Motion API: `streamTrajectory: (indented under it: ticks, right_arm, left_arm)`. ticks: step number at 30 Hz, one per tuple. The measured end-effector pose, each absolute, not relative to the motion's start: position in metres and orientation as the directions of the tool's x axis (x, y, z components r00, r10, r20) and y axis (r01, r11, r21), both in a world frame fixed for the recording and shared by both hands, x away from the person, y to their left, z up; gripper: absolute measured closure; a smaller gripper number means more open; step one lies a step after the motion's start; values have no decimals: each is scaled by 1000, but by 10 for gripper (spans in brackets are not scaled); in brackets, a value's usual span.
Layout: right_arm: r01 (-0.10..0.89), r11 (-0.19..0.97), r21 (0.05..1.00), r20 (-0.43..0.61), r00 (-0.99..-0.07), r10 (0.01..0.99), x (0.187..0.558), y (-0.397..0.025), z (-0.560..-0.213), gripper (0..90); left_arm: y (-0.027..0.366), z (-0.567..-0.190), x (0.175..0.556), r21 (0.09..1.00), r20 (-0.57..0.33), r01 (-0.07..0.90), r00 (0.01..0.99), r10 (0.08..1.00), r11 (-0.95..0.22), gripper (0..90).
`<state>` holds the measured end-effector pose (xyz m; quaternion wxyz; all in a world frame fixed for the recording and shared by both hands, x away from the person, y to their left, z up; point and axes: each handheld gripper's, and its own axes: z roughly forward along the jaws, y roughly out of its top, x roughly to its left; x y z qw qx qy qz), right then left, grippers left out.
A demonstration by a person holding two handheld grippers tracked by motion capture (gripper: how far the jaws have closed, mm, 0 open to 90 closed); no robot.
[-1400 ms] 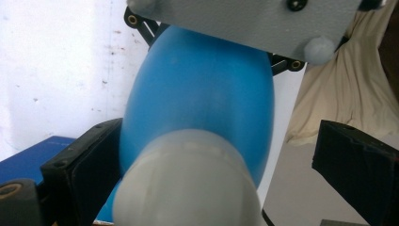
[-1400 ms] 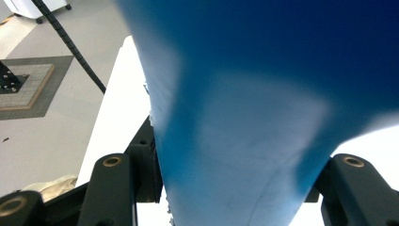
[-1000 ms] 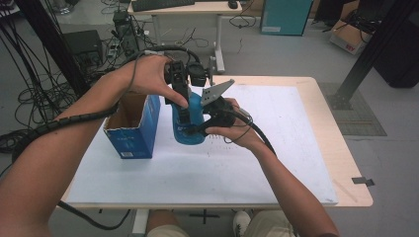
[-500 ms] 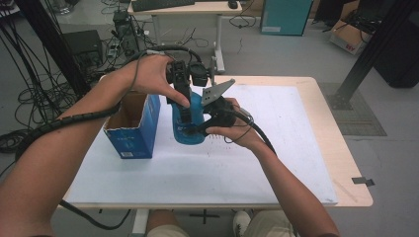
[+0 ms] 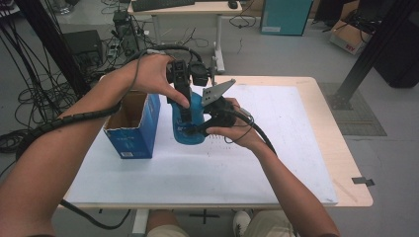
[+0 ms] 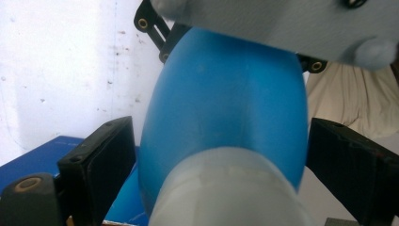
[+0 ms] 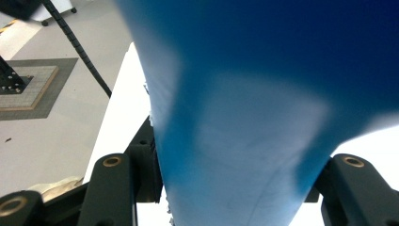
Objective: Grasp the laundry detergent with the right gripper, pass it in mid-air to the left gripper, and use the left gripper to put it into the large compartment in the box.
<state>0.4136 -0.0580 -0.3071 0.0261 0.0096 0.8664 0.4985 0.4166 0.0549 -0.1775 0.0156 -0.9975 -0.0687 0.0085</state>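
Nothing much had shifted over the last second: bottle, box and both my hands sat where they were, so I judged the grasp had settled and the lift or handover hadn't started.

Room, upper part of the high view: grey floor [image 5: 296, 49], a desk [image 5: 183, 7] top centre, cable tangle [image 5: 29, 89] at left, a dark post [image 5: 370, 44] upper right.

Table [image 5: 341, 163]: light wood, covered by a white sheet [image 5: 276, 143], mid-frame.

Box [image 5: 136, 133]: blue, open-topped, left of centre, just beside the bottle.

Bottle [image 5: 190, 123]: blue, pale cap toward my left camera, centre of frame, upright on the sheet or just above it; I couldn't tell contact.

Left gripper [image 5: 184, 106] came down from above, jaws part open around the bottle's upper body; gaps showed on both sides.

Right gripper [image 5: 205, 126] came in from the right, jaws tight against the bottle [image 7: 235, 141].
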Motion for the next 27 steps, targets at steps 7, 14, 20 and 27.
streamTrajectory:
  ticks: [7, 14, 20, 27]
  right_arm:
    - [-22, 498, 867, -47, -998, 37, 413, -58, -306, 425]
    - [-13, 500, 866, -39, -998, 41, 411, -59, -305, 425]
    - [-24, 508, 861, -48, -998, 33, 410, -59, -305, 425]
    - [-20, 506, 863, -45, -998, 36, 410, -59, -305, 425]
  left_arm:
    - [54, -178, 417, -29, -15, 129, 992, 129, -991, 195]
    - [53, -185, 408, 69, -27, 257, 966, 255, -964, 235]
    - [52, -184, 406, 78, -37, 264, 964, 262, -961, 291]
    - [51, -184, 406, 67, -31, 241, 970, 240, -968, 359]
